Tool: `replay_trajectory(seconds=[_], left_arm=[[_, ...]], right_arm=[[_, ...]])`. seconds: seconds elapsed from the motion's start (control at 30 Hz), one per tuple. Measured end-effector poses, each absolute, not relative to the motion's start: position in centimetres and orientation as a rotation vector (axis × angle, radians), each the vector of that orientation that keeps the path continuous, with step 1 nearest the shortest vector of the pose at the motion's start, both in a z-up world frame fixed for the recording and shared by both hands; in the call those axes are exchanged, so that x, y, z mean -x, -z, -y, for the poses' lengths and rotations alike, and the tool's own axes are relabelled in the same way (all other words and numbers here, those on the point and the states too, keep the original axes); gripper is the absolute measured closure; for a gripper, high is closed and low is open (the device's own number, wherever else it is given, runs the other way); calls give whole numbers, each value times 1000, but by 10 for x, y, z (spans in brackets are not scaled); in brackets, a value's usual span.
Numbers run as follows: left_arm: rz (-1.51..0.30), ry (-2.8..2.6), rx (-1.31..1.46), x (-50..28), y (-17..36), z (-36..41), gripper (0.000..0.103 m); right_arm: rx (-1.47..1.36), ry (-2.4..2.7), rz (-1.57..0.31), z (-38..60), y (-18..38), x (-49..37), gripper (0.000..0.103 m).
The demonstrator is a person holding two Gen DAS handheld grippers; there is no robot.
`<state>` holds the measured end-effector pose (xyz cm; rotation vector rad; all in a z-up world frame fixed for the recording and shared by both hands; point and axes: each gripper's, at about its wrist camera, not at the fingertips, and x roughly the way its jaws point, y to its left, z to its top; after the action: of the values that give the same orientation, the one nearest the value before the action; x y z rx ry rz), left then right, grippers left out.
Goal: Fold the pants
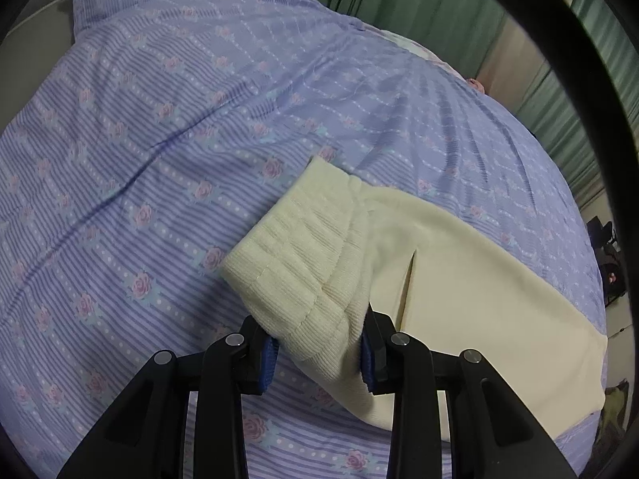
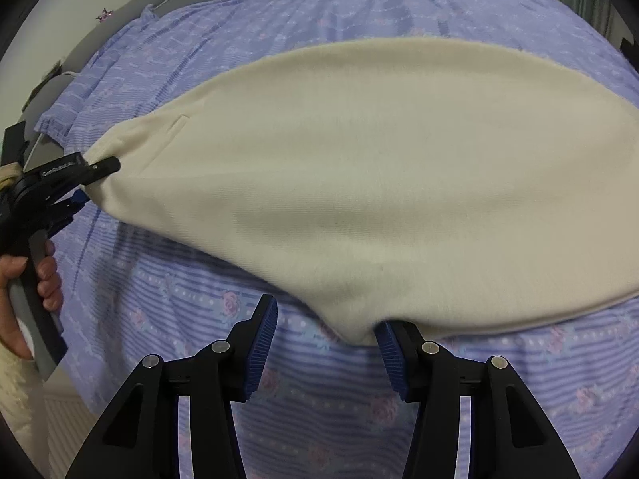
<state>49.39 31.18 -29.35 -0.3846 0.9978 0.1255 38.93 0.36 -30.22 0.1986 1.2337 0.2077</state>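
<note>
Pants (image 1: pixel 459 279) of cream fleece lie on a lilac rose-print bedspread (image 1: pixel 159 139) in the left wrist view, spread toward its right edge. Their ribbed waistband (image 1: pixel 295 255) points toward the camera, and the near corner of that band sits between the blue pads (image 1: pixel 268 363) of the left gripper (image 1: pixel 317 353). The jaws stand fairly wide with the cloth filling the gap; whether they press it firmly I cannot tell from here. A pocket slit (image 1: pixel 407 283) shows just beyond the band.

Seen from the right wrist, the pants (image 2: pixel 379 183) stretch broad and smooth across the bedspread (image 2: pixel 319 399), apparently already laid leg on leg, though the far hems are out of sight. At the left edge the left gripper (image 2: pixel 90 183) meets the waistband end, and there it looks clamped on it, worked by the person's left hand (image 2: pixel 28 283). The right gripper (image 2: pixel 325 345) is wide apart at the near edge of the cloth, its right-side pad (image 2: pixel 390 359) tucked just under the hem fold, nothing pinched yet.

By my judgement the folding is early: the garment is flattened, and the crosswise folds remain.
</note>
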Motion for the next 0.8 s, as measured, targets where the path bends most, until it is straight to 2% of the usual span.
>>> replay_trajectory(seconds=[0.03,0.1,0.13,0.33,0.43,0.5,0.53,0.57,0.6,0.67,0.8], left_arm=[[-1005,-125,389,-493,297,-314,70],[-1018,-124,391,-491,301,-316,69],[-1022,-124,385,-490,303,-316,69],[-1088,-133,377,-480,328,-320,68],[-1112,-130,362,-482,339,-323,59],[-1119,-156,310,-483,335,-323,33],[-1110,-190,249,-480,327,-323,27],[-1098,-205,200,-478,319,-321,23],[-1083,-205,144,-473,307,-317,23],[-1037,-219,10,-460,280,-311,23],[-931,-184,-150,-428,220,-301,20]], right_arm=[[-197,-205,-1249,-4,308,-390,56],[-181,-188,-1264,-5,314,-390,79],[-158,-178,-1254,-6,312,-387,85],[-57,-166,-1265,-15,304,-366,90],[-48,-141,-1293,-17,311,-371,90],[-33,-123,-1310,-20,306,-372,85],[-20,-112,-1319,-22,301,-372,82],[-10,-114,-1321,-25,294,-369,72],[-7,-128,-1309,-29,284,-365,64],[-6,-138,-1272,-34,262,-354,53],[-31,-103,-1192,-30,207,-327,45]])
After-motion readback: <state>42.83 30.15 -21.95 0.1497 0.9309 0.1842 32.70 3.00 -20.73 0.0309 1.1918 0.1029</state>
